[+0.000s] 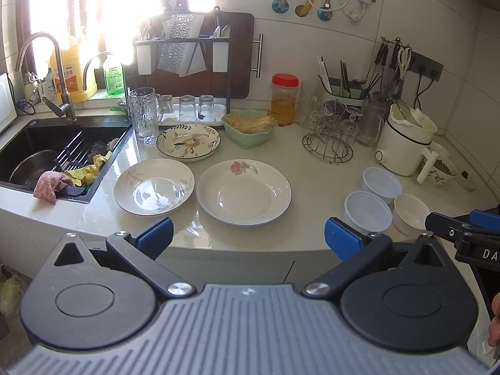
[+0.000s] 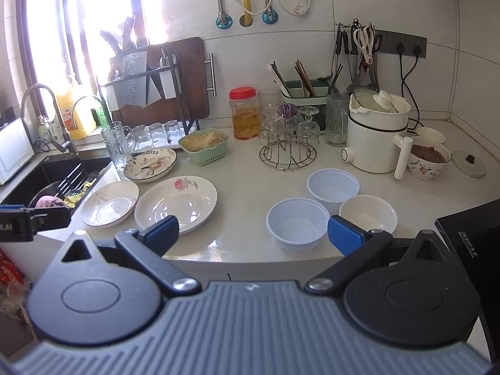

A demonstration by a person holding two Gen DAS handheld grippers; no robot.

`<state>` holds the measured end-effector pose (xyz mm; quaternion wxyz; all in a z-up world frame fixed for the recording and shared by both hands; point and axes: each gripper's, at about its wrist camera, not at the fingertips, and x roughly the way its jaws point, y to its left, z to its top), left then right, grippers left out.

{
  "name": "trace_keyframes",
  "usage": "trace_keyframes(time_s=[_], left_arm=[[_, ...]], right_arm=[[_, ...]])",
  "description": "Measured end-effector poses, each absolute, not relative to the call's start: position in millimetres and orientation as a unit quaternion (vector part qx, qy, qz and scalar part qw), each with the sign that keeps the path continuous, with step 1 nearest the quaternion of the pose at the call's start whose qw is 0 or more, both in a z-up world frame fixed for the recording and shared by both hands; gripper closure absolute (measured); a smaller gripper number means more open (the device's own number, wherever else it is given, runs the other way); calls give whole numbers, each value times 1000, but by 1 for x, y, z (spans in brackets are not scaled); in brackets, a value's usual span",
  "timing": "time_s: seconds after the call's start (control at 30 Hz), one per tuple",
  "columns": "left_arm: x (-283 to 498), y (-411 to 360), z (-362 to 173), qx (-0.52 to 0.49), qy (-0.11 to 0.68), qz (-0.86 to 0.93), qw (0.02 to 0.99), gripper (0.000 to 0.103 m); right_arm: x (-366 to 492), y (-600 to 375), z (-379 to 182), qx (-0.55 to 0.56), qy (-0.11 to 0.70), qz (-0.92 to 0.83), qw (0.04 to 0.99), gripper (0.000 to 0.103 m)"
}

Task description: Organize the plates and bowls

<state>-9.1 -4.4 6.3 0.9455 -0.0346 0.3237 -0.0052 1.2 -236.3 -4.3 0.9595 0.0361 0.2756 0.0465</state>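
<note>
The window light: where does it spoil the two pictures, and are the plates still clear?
Left wrist view: the window is blown out white, washing over the knife rack; glare lies on the left plate. Right wrist view: the window burns out too, yet the rose plate and bowls stay sharp.

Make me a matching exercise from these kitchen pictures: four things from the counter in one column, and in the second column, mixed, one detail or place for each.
Column 1:
1. plate with pink rose
2. jar
3. green basket
4. plate with dark rim

Column 2:
A. red lid
B. beside the glass mug
C. nearest the left gripper
D. holds pale thin sticks

Pairs: 1-C, 2-A, 3-D, 4-B
</note>
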Motion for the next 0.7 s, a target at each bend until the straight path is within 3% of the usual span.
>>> trace_keyframes(time_s=[0.7], left_arm=[[-15, -2, 10, -37, 319, -4, 947, 0]], right_arm=[[-2, -235, -2, 40, 269, 54, 961, 0]])
